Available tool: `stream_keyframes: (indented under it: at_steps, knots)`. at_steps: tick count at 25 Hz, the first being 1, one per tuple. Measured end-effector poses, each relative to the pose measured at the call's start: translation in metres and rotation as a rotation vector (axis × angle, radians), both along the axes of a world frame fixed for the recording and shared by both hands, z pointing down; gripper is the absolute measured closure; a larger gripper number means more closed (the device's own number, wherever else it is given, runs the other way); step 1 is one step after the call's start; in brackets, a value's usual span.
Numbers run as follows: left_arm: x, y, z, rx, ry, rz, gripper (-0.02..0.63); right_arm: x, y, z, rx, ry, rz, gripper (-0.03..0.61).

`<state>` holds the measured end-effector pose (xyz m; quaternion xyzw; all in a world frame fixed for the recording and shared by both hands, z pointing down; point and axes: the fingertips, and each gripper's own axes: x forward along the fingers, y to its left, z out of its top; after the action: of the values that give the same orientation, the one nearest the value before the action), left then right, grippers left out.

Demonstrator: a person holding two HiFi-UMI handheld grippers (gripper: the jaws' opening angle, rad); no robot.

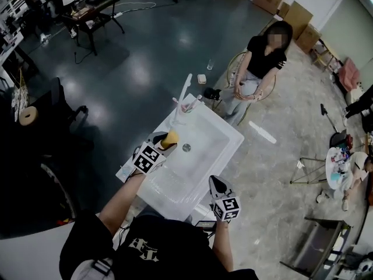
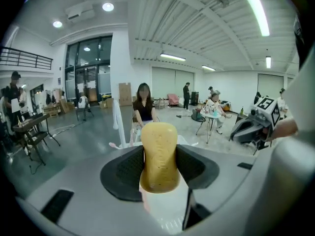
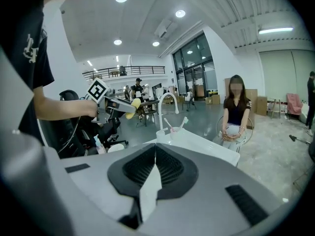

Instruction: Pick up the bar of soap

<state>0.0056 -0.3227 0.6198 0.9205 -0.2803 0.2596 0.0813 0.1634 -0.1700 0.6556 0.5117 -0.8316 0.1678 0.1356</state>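
L gripper point(image 1: 165, 143) is clamped on the yellow soap point(image 1: 170, 137), bar standing upright btwn its jaws, held in the air over the left rim of the sink point(image 1: 224, 134), while R gripper point(image 1: 215, 184), jaws together w/ nothing btwn them, is by the sink's near-right edge.

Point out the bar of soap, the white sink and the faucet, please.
bar of soap point(image 2: 158, 156): left gripper view, middle of its yellow face, between the jaws.
white sink point(image 1: 192, 171): head view, bare floor of the basin.
faucet point(image 3: 160, 114): right gripper view, its upright white stem.
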Motion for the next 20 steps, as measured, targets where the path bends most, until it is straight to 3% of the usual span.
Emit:
stream_keyframes:
  at_steps: [9,20]
  knots:
    - [0.006,0.066,-0.059,0.050,0.231,0.008,0.407,0.004,0.016,-0.029,0.059,-0.023,-0.023,0.569]
    - [0.023,0.113,-0.070,0.121,0.330,0.024,0.407,0.002,0.031,-0.044,0.097,-0.038,-0.078,0.569]
